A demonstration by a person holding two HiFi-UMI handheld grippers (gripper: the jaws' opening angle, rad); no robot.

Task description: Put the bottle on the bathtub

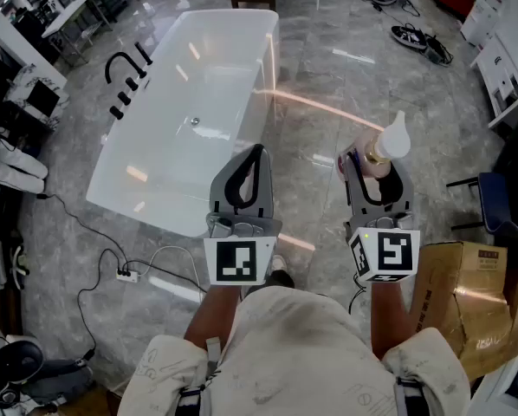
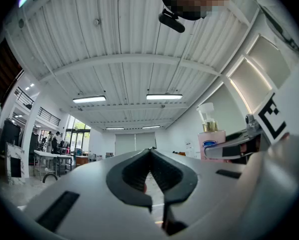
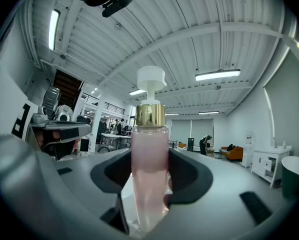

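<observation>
A pink pump bottle [image 3: 149, 164] with a gold collar and white pump head stands upright between the jaws of my right gripper [image 3: 150, 181], which is shut on it. In the head view the bottle [image 1: 378, 153] shows above the right gripper [image 1: 378, 185], to the right of the white bathtub [image 1: 136, 157]. My left gripper [image 1: 244, 173] is held beside the right one, over the tub's near right corner, shut with nothing in it. From the left gripper view [image 2: 150, 170] the jaws meet at the tips, and the bottle [image 2: 212, 140] shows at the right.
Black faucet fittings [image 1: 126, 74] stand at the tub's left rim. A power strip and cables [image 1: 126, 275] lie on the floor at the left. A cardboard box [image 1: 469, 306] sits at the right, a blue chair [image 1: 503, 202] above it. Shoes [image 1: 421, 42] lie farther off.
</observation>
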